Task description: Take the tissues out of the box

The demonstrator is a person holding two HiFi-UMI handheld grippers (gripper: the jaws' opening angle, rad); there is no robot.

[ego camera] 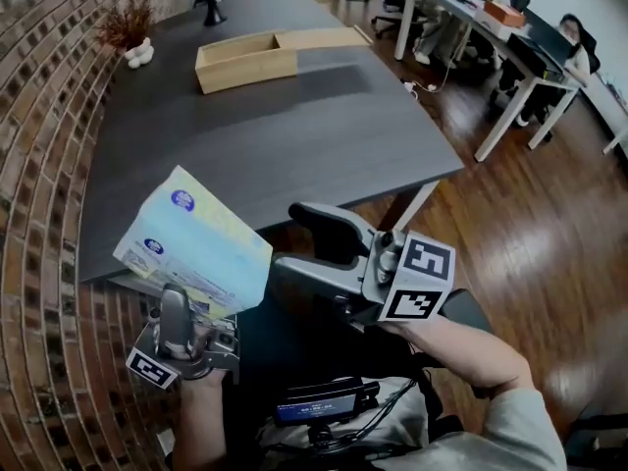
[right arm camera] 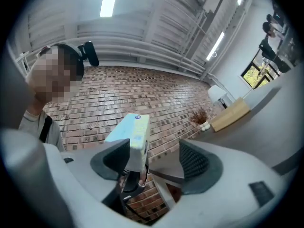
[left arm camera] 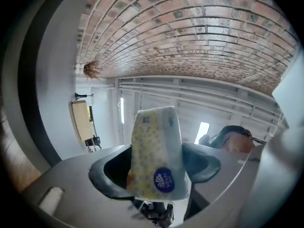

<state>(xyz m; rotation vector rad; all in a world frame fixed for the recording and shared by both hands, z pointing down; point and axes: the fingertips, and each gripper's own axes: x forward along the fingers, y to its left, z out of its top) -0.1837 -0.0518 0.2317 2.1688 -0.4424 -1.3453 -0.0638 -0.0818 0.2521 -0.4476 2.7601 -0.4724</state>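
Clamping a soft, plastic-wrapped, light-blue-and-yellow tissue pack (ego camera: 196,241) between its jaws, the left gripper (ego camera: 184,322) is sitting in the lower left of the head view. The pack is slanting up and to the left above it, lifted off any surface. In the left gripper view the same pack (left arm camera: 156,153) is standing in the middle of the frame with its round blue logo facing the camera, and both dark jaws of the left gripper (left arm camera: 156,166) are pressing against its sides.

The right gripper (ego camera: 299,245) is reaching in from the centre right of the head view with its jaws pointing left toward the pack's right edge. They are standing well apart and gripping nothing. In the right gripper view the pack (right arm camera: 130,134) is showing just at the left-hand jaw of the right gripper (right arm camera: 154,164), partly behind it (whether that jaw is touching the wrapper cannot be told).

An open, pale rectangular wooden box (ego camera: 245,70) is resting in the upper middle of the head view on the dark grey tabletop (ego camera: 275,135), well apart from the pack. A flat wooden lid (ego camera: 324,38) is lying right beside it. A red brick wall (ego camera: 39,86) is running down the left edge, with a dried plant (ego camera: 128,23) in the upper left corner.
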